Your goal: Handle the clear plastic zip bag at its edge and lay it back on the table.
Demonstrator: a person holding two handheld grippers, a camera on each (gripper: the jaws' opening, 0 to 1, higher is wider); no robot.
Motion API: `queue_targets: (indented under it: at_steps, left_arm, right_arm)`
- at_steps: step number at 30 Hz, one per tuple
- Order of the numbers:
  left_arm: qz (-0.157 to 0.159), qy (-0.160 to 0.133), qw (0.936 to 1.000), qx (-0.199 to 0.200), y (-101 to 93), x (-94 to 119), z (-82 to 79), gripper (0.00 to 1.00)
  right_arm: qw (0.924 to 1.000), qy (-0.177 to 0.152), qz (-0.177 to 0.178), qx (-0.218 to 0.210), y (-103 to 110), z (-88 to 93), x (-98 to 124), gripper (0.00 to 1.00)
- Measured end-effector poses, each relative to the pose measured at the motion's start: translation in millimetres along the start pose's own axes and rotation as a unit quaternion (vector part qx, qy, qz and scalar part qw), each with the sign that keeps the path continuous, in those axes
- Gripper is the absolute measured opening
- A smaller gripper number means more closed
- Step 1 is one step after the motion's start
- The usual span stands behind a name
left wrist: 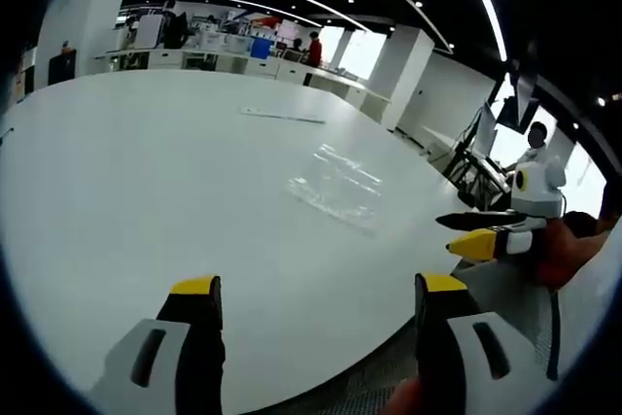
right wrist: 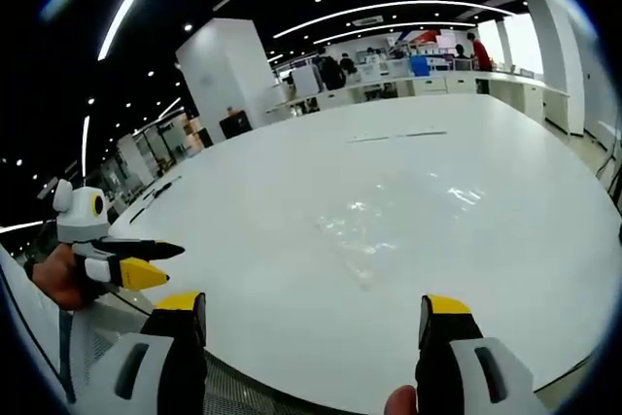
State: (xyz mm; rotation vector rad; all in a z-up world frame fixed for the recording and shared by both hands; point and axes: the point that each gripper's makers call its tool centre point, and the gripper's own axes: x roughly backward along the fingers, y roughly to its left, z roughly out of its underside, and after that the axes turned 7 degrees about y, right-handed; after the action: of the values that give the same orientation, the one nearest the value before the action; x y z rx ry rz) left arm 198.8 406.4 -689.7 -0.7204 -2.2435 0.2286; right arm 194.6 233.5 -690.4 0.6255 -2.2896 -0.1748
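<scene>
Clear zip bag (left wrist: 335, 187) lies flat on white desk (left wrist: 146, 172), mid-desk, well apart from both tongs. Left tongs (left wrist: 319, 300) spread wide, nothing held. Right tongs (right wrist: 313, 318) also spread, empty; bag (right wrist: 389, 221) ahead of them.

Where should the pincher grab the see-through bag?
Best guess: take the bag by its near edge, sliding in low from the side facing the grippers. It lies flat on the table, so only a thin rim gives the jaws anything to pinch. The left gripper is open and looks straight at it.
</scene>
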Motion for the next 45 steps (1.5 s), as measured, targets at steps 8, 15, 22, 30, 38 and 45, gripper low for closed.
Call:
queue_targets:
  at_steps: [8,15,22,30,38,45]
  left_arm:
    - [0.001,0.003,1.0,-0.003,0.3,0,0.8,0.8]
    - [0.003,0.008,0.9999,-0.009,-1.1,-1,3.4,0.81]
    - [0.005,0.007,1.0,-0.005,-1.7,-2,2.4,0.8]
    - [0.011,0.011,0.9998,-0.01,-3.6,-4,5.6,0.8]
    - [0.012,0.011,0.9998,-0.005,-4.2,-4,4.6,0.79]
    - [0.013,0.014,0.9998,-0.009,-10.1,-2,2.9,0.8]
  right_arm:
    - [1.0,0.0,-0.002,0.0,2,0.0,0,0.9]
    - [1.0,0.003,-0.005,0.002,4,1.1,0,0.9]
    - [0.9998,0.013,-0.008,0.008,6,3.2,-3,0.9]
    - [0.9999,0.012,-0.005,0.005,3,4.1,-3,0.9]
    - [0.9999,0.013,-0.005,0.003,3,4.6,-3,0.9]
    - [0.9998,0.016,-0.008,0.005,5,5.8,-3,0.91]
